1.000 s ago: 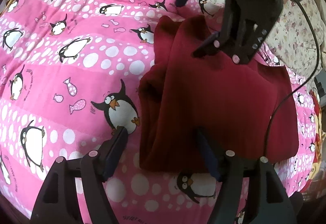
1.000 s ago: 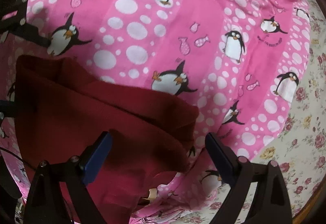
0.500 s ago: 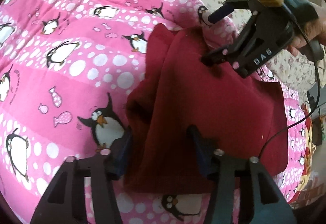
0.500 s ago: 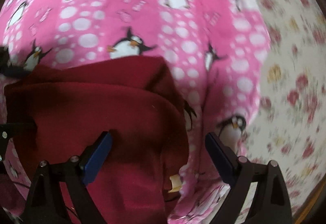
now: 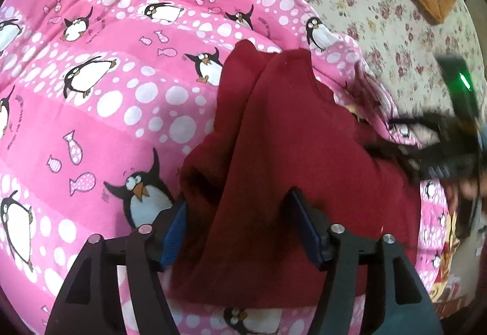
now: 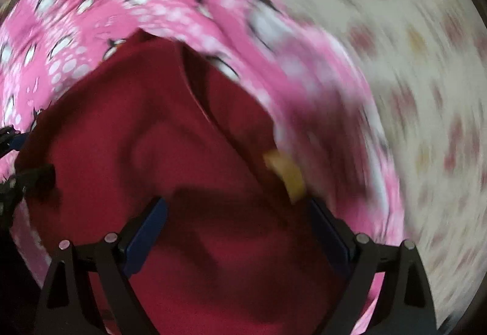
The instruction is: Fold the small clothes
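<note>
Dark red garment (image 5: 292,152), partly folded, lying on pink penguin-print blanket (image 5: 115,97) near the blanket's right edge, beyond which a cream floral bedsheet (image 5: 380,0) shows. Left-hand portion of garment bunched into upright ridges; remainder flat.

Left tongs (image 5: 240,231) parted to a moderate gap, straddling the bunched near-left edge of the garment. Blue-padded fingers (image 5: 175,233) set either side of the fold, left pad touching cloth; no firm pinch evident.

Right tongs (image 6: 240,231) spread wide over the garment (image 6: 170,152), nothing gripped between the pads; right finger close to the garment's edge by a small tan label (image 6: 289,173). Right wrist view heavily motion-blurred; blanket (image 6: 158,0) and bedsheet (image 6: 411,61) recognisable by colour only. Right tongs also seen blurred in left wrist view at the garment's far right side (image 5: 426,146).
</note>
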The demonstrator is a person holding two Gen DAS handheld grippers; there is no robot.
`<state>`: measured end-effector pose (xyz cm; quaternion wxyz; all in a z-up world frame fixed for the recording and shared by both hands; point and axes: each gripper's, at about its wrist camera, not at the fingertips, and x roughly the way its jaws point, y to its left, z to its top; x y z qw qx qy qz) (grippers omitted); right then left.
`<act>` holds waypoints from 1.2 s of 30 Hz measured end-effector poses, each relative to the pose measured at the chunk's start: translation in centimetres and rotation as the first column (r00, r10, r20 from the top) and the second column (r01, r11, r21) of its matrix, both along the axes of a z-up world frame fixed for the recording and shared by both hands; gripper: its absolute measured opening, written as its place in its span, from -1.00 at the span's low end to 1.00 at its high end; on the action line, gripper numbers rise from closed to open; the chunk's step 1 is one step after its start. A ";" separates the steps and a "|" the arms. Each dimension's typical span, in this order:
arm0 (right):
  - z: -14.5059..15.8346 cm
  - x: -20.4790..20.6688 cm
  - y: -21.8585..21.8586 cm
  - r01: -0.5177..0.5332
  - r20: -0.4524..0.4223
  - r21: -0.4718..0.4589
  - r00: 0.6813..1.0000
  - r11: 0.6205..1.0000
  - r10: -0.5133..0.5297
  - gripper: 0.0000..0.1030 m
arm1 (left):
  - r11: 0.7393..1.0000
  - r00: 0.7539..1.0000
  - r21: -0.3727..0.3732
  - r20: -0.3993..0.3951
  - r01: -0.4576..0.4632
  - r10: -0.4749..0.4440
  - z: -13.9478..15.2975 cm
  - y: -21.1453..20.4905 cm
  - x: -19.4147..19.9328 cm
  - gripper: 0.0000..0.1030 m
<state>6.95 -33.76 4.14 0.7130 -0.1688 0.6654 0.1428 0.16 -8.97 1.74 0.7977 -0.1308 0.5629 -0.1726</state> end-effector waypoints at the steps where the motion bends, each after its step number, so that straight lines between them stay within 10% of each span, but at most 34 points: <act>1: 0.3 -0.5 -0.8 0.030 0.006 0.021 1.000 0.999 -0.030 0.84 | 1.000 1.000 -0.007 -0.002 -0.015 0.015 0.0 -0.1 0.1 -0.07; 12: 4.2 -12.7 -6.3 0.413 -0.020 0.374 0.899 0.830 -0.438 0.85 | 0.998 0.999 -0.043 0.020 -0.043 0.044 -0.9 -1.8 1.8 0.43; 19: 4.2 -17.7 -6.1 0.400 -0.010 0.369 0.904 0.839 -0.427 0.84 | 0.999 0.999 0.037 0.051 0.003 -0.005 0.7 -3.7 0.1 -0.92; 27: 4.9 -20.0 -8.1 0.461 0.119 0.351 0.842 0.815 -0.527 0.84 | 0.995 0.996 0.093 0.090 -0.022 0.014 2.4 -4.9 -0.8 -0.99; 30: 5.2 -20.3 -7.8 0.425 0.192 0.341 0.842 0.839 -0.505 0.24 | 0.995 0.995 0.098 0.104 -0.016 0.006 3.4 -5.1 -1.5 -1.00; 36: 2.7 -21.6 -8.4 0.484 0.178 0.395 0.794 0.781 -0.582 0.17 | 0.997 0.994 0.081 0.110 -0.004 -0.005 5.4 -5.2 -2.7 -1.00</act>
